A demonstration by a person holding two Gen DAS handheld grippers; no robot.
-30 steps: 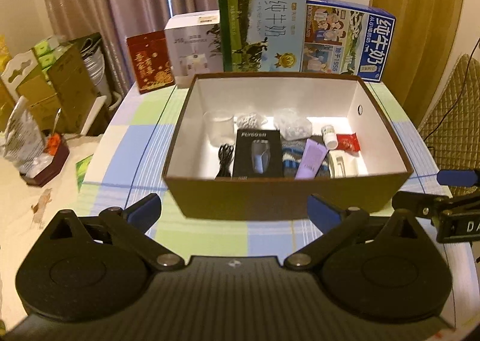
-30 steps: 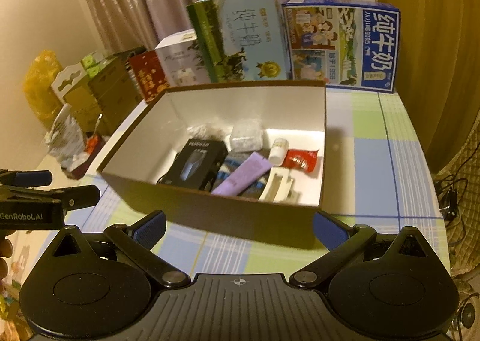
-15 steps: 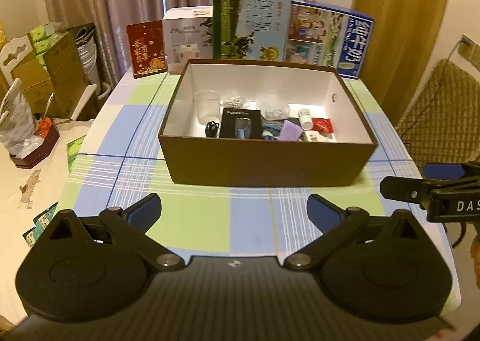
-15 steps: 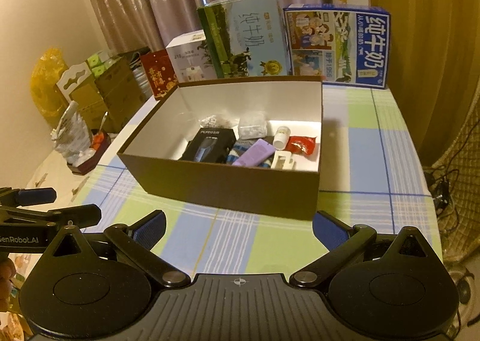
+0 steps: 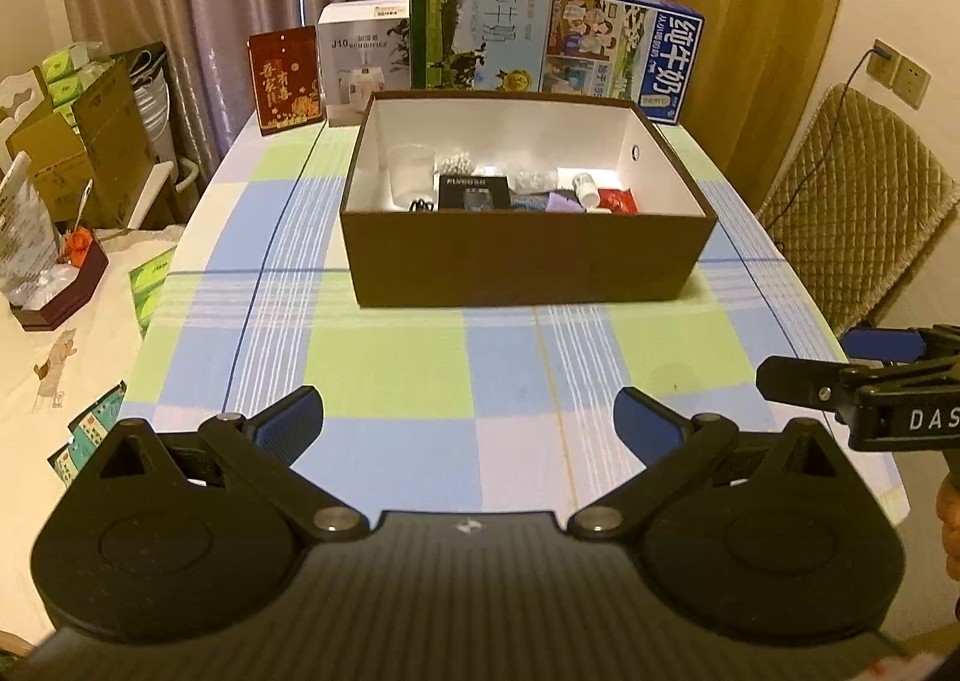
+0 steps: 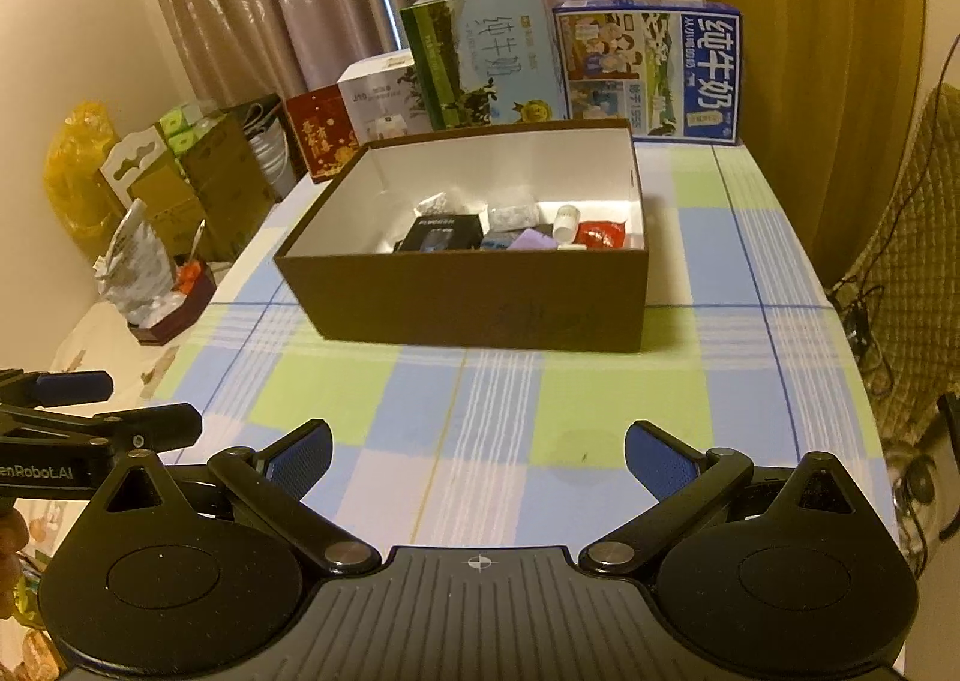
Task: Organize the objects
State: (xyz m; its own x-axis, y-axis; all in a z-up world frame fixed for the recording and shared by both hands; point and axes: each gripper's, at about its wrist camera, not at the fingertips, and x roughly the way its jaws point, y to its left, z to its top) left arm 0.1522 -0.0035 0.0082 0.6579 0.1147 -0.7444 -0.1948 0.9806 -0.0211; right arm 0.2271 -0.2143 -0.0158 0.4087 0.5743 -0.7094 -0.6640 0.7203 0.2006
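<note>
Two grippers hang wide apart and empty over the near edge of the checked tablecloth (image 5: 384, 369), your left gripper (image 5: 468, 417) and your right gripper (image 6: 477, 450) side by side. Straight ahead, well apart from both, sits the brown box (image 5: 528, 261), its long side running left to right, small items bunched along its near inside wall. Neither hand looks clearly nearer. Bare cloth lies between you and the box; cartons (image 5: 480, 21) crowd its far side, and the table's right edge falls off close by.
</note>
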